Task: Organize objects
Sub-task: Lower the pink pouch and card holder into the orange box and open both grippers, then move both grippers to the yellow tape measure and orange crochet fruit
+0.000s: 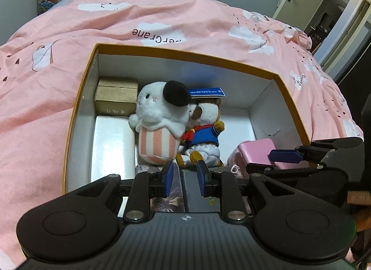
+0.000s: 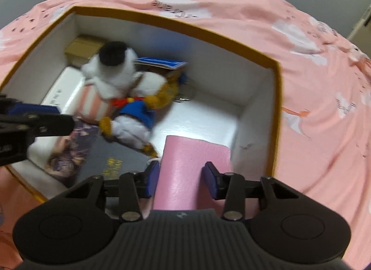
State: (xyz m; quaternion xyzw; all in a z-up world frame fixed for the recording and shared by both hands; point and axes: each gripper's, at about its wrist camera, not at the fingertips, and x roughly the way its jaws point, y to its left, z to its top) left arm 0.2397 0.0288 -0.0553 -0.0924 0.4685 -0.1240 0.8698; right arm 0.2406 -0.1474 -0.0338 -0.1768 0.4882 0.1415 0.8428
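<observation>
An orange-rimmed box (image 1: 185, 52) (image 2: 162, 21) sits on pink bedding. Inside, a white plush with a black ear (image 1: 160, 116) (image 2: 111, 72) leans on a plush in a blue sailor suit (image 1: 204, 135) (image 2: 136, 112). A pink case (image 1: 255, 151) (image 2: 185, 161) lies in the near right corner. My right gripper (image 2: 180, 177) (image 1: 276, 162) hangs over the case with its jaws apart, and the pads do not press on it. My left gripper (image 1: 184, 177) (image 2: 39, 116) is shut with nothing held, above a dark book (image 1: 197, 198) (image 2: 120, 161).
A gold box (image 1: 116, 98) (image 2: 81, 47) and a white box (image 1: 113, 144) (image 2: 62, 89) line the left wall. A picture card (image 2: 69, 151) lies beside the book, and a blue tag (image 1: 206, 92) (image 2: 162, 63) behind the plushes. Bare box floor (image 2: 204, 116) shows at the right.
</observation>
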